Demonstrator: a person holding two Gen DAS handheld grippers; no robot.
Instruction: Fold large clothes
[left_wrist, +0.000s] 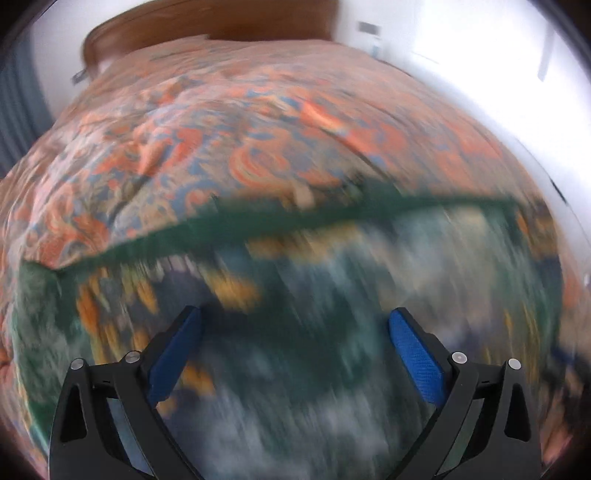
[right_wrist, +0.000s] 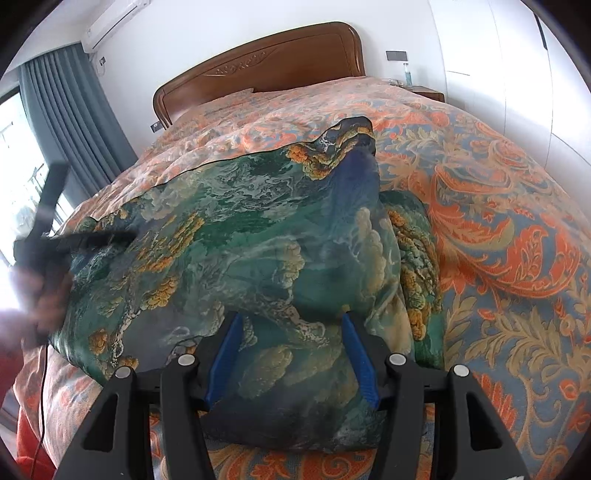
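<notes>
One garment (right_wrist: 236, 236), green and gold printed, lies on the bed (right_wrist: 498, 229), seemingly doubled over into a rough slab, with a loose corner poking out toward one o'clock and a bunched layer along three o'clock. The right gripper (right_wrist: 291, 354) hangs half-spread over its near edge, fingers (right_wrist: 225, 354) apparently clamping nothing. The left gripper (left_wrist: 295, 354) stands wide, empty above blurred cloth. Probably midway; squaring and further folds remain.

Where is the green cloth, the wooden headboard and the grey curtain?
green cloth (right_wrist: 236, 236): right wrist view, middle of its printed top.
wooden headboard (right_wrist: 280, 62): right wrist view, centre of the carved panel.
grey curtain (right_wrist: 70, 107): right wrist view, middle of its folds.
</notes>
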